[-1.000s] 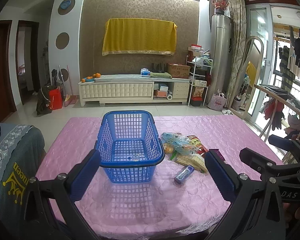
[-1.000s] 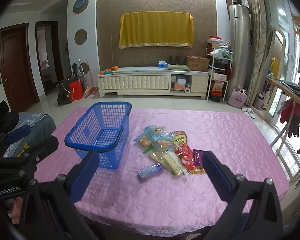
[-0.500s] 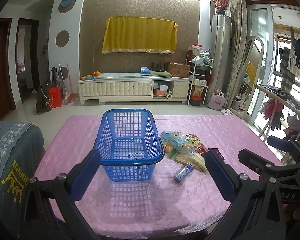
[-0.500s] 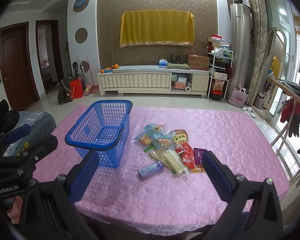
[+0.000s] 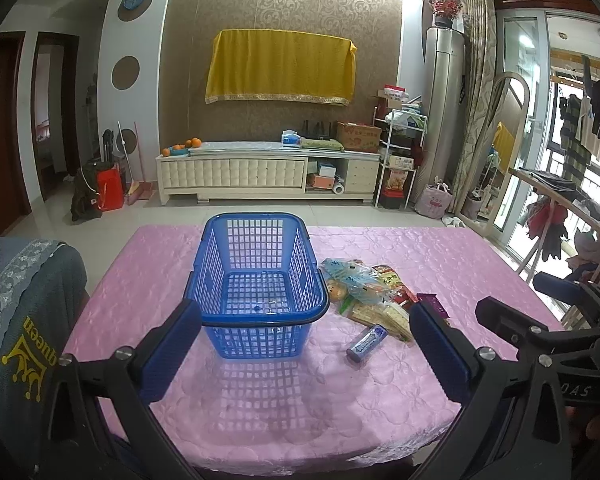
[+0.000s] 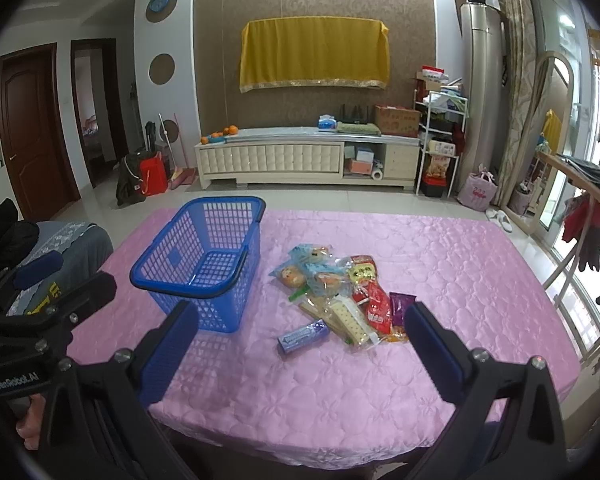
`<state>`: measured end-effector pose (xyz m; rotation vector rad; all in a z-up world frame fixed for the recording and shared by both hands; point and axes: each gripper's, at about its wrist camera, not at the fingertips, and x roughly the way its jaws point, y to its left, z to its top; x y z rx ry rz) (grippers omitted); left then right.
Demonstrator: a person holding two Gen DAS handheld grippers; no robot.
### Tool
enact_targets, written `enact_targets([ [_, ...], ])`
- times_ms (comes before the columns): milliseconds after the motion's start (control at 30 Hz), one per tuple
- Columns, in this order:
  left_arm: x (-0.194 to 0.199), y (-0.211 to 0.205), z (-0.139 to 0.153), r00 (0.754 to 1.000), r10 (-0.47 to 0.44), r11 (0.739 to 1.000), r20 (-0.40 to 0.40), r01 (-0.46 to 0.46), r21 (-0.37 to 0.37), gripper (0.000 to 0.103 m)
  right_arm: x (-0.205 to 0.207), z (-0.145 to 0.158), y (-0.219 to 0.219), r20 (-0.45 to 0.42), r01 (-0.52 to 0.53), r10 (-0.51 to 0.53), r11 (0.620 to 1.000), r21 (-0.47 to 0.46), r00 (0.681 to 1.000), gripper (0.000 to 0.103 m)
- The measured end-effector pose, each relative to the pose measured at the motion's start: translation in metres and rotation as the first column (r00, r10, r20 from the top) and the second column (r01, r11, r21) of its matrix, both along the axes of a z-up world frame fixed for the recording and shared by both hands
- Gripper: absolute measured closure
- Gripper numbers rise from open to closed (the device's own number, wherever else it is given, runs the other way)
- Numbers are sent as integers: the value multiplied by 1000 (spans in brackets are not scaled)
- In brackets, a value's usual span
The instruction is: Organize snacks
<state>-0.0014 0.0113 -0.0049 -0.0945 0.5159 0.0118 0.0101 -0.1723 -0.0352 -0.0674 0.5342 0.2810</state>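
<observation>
I am looking into a living room with a patterned brown wall, a yellow cloth (image 5: 280,67) hung on it and a long white cabinet (image 5: 268,174) beneath; in front of me stands the desk (image 5: 440,256), covered in a quilted pink cloth.

The snacks (image 6: 340,294) lie in a loose heap on the desk, near its middle. In the heap I can make out clear bags with small buns, a red packet, a purple packet and a long pack of pale crackers. A blue roll of candy (image 6: 303,335) lies just beside the heap on the near side, apart from the rest.

The blue basket (image 5: 256,284) stands upright just to the left of the heap, its dark handle folded down along the rim. It holds none of the snacks; only a small bit of something lies on its bottom, too small to tell.

My left hand-held gripper (image 5: 304,338) hangs above the near edge of the desk, facing the basket, its blue pads spread wide and nothing between them. My right hand-held gripper (image 6: 300,340) is likewise spread wide and carries nothing, facing the heap and the roll of candy. Neither touches anything on the desk.

A grey cloth (image 5: 24,304) with yellow lettering lies to the left of the desk.
</observation>
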Motion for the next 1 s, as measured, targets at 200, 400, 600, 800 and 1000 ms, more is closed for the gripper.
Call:
enact_targets([
  [200, 0, 2, -3, 1000, 2, 1000, -8, -2, -9, 0, 1, -2, 3, -3, -7, 7, 1000, -8, 1000, 0],
  [400, 2, 4, -1, 1000, -2, 1000, -15, 2, -21, 0, 4, 0, 7, -1, -12, 12, 1000, -15, 1000, 0],
  [600, 13, 1, 8, 1000, -28, 1000, -12, 28, -8, 0, 13, 9, 2, 18, -7, 7, 1000, -11, 1000, 0],
  [800, 46, -12, 14, 993, -108, 994, -46, 107, -27, 0, 34, 19, -22, 28, 81, -81, 997, 1, 996, 0],
  [1000, 89, -38, 11, 973, -210, 978, -94, 207, -41, 0, 71, 15, -58, -81, 111, -105, 992, 67, 991, 0],
])
